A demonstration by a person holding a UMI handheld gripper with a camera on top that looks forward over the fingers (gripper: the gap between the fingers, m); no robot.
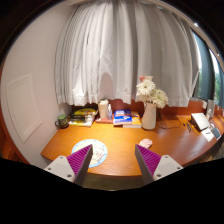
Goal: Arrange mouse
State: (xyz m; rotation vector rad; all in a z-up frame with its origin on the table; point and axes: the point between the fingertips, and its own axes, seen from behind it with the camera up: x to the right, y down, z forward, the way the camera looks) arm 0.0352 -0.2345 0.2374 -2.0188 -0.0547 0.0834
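Note:
My gripper (116, 160) is held above the near edge of a curved wooden desk (120, 140), with its two fingers wide apart and nothing between them. The purple pads (82, 156) face each other. A round white and blue mat (95, 150) lies on the desk just beyond the left finger. I see no mouse in this view.
A white vase of white flowers (150, 105) stands at the back centre-right. Books and boxes (123, 117) line the back of the desk, with a small potted plant (62, 121) at the left. Papers and a white device (203, 122) lie at the right. White curtains (130, 50) hang behind.

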